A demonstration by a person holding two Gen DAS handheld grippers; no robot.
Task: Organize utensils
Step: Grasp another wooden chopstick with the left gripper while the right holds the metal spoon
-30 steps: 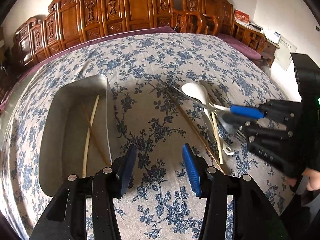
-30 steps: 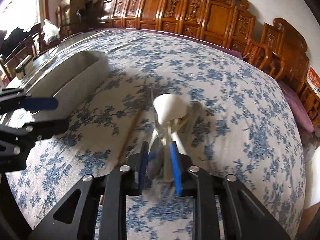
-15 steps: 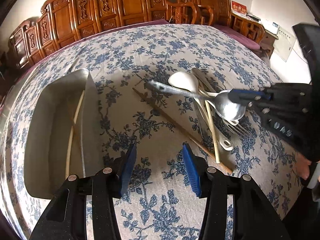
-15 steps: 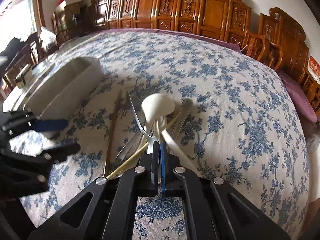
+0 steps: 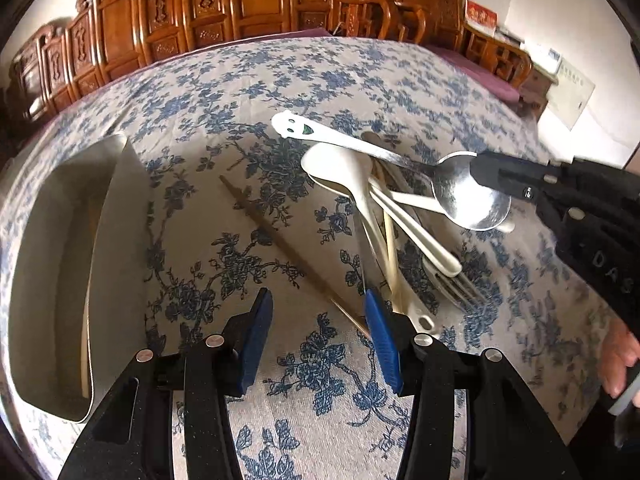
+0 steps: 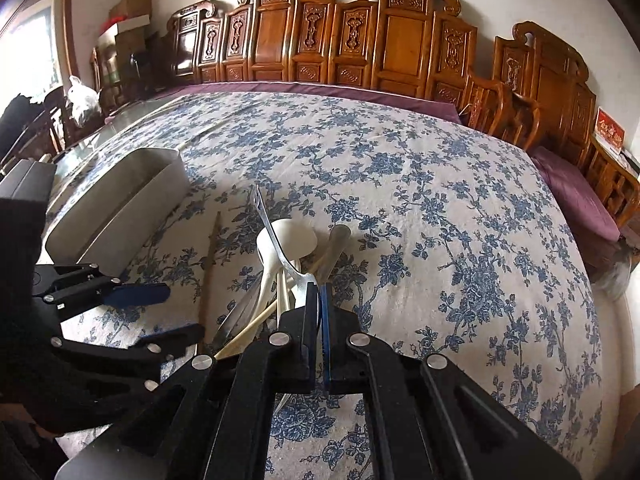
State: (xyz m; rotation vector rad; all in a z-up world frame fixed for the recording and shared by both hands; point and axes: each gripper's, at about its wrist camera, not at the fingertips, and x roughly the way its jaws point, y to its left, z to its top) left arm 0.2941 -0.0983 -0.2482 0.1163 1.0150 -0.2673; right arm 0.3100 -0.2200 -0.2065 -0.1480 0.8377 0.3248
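**Utensils: pile on the cloth, one spoon lifted**

Utensils lie in a loose heap on the blue-flowered tablecloth (image 5: 248, 80), to the right of a grey metal tray (image 5: 120, 248).

(a) My right gripper (image 6: 319, 300) has its two fingers pressed together on the bowl of a metal spoon (image 5: 468, 192). I hold the spoon above the heap; its flat handle end, which bears a smiling face, points away toward the far side of the table. In the right wrist view the handle runs up and to the left from the fingertips.

(b) My left gripper (image 5: 316, 332) hangs low over the cloth with its blue-padded fingers spread and nothing between them. The near tip of a dark wooden chopstick (image 5: 280, 240) ends just beside its right finger.

(c) The heap holds white plastic spoons (image 5: 344, 172), a pale chopstick (image 5: 390, 248) and a metal fork (image 5: 460, 284) whose tines point toward the near edge. They cross and touch one another.

(d) The tray holds a pale chopstick (image 5: 84, 360) along its right wall; I cannot tell what else lies inside.

(e) Carved wooden chairs (image 6: 352, 40) line the far side of the table.
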